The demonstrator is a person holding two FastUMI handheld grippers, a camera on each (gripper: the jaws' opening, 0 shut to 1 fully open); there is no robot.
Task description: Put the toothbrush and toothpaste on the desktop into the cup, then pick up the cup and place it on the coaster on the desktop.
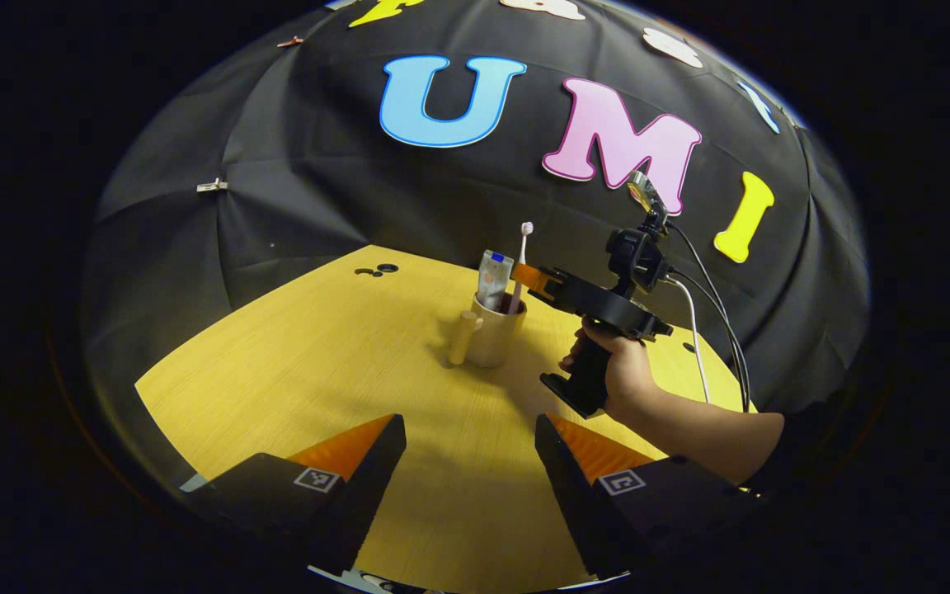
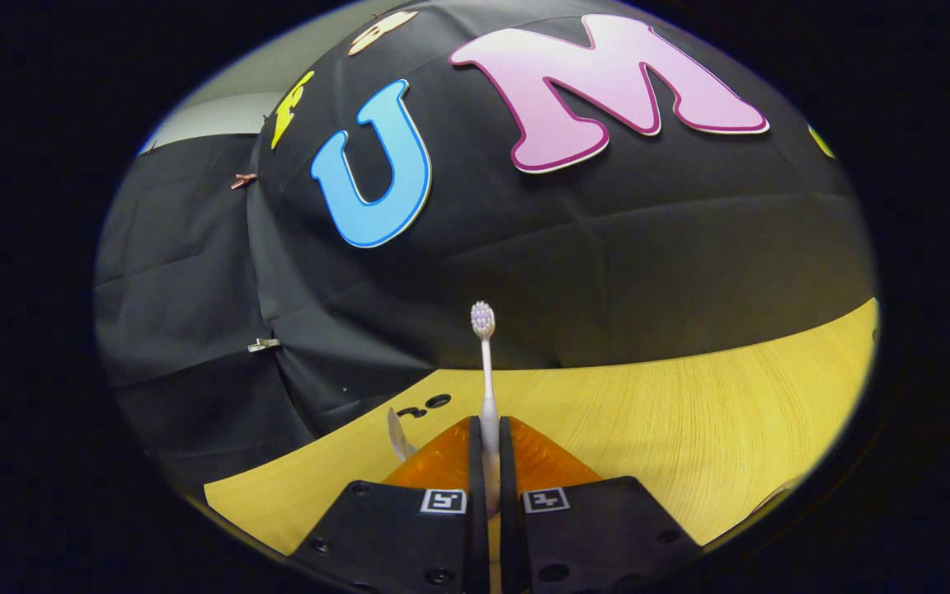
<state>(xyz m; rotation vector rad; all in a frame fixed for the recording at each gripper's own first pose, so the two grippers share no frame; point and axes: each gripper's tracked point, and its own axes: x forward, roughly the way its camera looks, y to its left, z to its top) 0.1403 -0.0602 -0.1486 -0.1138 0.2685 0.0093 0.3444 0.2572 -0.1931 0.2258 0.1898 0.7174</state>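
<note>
Two items stand in the cup (image 1: 496, 330) — toothpaste (image 1: 493, 279) and toothbrush (image 2: 487, 388). Right gripper (image 2: 488, 470) clamped on the brush shaft, release pending. Left gripper (image 1: 471, 450) fingers apart, idle, well short of the cup. Cup-to-coaster move remains; coaster unseen.

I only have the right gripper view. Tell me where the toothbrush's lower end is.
Observer: In the left gripper view, the toothbrush stands with its lower end inside the cup.
Operator: Report what else is in that cup.
Observer: The toothpaste stands in it, beside the brush.
Operator: Give me the left gripper's state.
Observer: The left gripper is open, its fingers holding nothing, short of the cup.
</note>
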